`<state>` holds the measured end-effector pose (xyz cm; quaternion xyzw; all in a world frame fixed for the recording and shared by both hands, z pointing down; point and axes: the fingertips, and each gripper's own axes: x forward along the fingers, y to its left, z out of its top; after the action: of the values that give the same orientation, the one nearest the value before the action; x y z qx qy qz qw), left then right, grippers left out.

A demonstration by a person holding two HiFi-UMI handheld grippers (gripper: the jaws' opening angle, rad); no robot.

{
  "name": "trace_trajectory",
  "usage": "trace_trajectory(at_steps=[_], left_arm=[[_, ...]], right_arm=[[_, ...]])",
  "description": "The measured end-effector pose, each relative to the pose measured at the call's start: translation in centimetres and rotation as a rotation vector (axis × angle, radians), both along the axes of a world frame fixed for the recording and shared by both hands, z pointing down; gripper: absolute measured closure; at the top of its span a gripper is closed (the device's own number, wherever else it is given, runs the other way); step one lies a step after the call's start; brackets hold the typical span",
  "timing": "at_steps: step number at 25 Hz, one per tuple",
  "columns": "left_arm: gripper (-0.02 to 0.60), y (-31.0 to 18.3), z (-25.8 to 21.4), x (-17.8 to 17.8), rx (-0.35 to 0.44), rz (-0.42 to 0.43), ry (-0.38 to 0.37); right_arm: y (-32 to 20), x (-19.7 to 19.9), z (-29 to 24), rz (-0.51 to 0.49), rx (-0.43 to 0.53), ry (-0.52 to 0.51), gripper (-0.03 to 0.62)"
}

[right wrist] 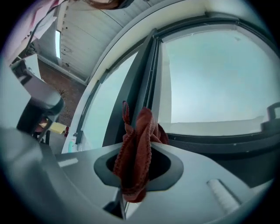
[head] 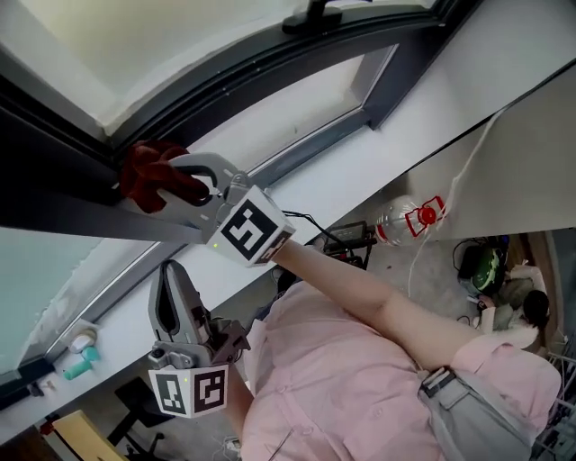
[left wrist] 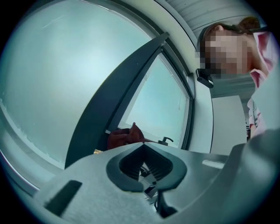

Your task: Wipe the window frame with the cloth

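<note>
A dark red cloth (head: 148, 176) is pressed against the dark grey window frame (head: 54, 194) at the left of the head view. My right gripper (head: 166, 185) is shut on it. In the right gripper view the cloth (right wrist: 138, 153) bunches up out of the right gripper (right wrist: 135, 175), close to the frame's upright bar (right wrist: 140, 78). My left gripper (head: 173, 275) hangs lower, beside the white sill, shut with nothing in it. In the left gripper view the left gripper (left wrist: 144, 168) points up at the frame bar (left wrist: 105, 105), with the cloth (left wrist: 122, 138) beyond it.
A white sill (head: 360, 171) runs below the window. Small teal bottles (head: 81, 356) stand at its left end. A clear bottle with a red cap (head: 409, 221) sits below the sill on the right. A black window handle (head: 315, 13) sticks out at the top.
</note>
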<state>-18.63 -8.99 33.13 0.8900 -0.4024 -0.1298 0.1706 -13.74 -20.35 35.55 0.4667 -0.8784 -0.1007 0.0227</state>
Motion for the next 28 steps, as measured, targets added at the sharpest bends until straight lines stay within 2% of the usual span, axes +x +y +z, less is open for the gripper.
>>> trace_trajectory(at_steps=[6, 10, 15, 22, 28], left_arm=[[0.584, 0.3, 0.3, -2.3, -0.012, -0.082, -0.006], [0.584, 0.0, 0.3, -2.5, -0.016, -0.086, -0.008], [0.584, -0.7, 0.1, -2.7, -0.007, -0.085, -0.010], [0.584, -1.6, -0.2, -2.0, 0.005, -0.060, -0.005], [0.584, -2.1, -0.4, -0.2, 0.010, -0.014, 0.003]], right_arm=[[-2.3, -2.6, 0.4, -0.028, 0.015, 0.008, 0.525], [-2.8, -3.8, 1.6, -0.045, -0.034, 0.003, 0.526], [-4.1, -4.4, 1.8, -0.044, 0.022, 0.082, 0.523], [-4.3, -4.2, 1.6, -0.062, 0.056, 0.142, 0.525], [-4.1, -0.9, 1.5, -0.015, 0.051, 0.144, 0.526]])
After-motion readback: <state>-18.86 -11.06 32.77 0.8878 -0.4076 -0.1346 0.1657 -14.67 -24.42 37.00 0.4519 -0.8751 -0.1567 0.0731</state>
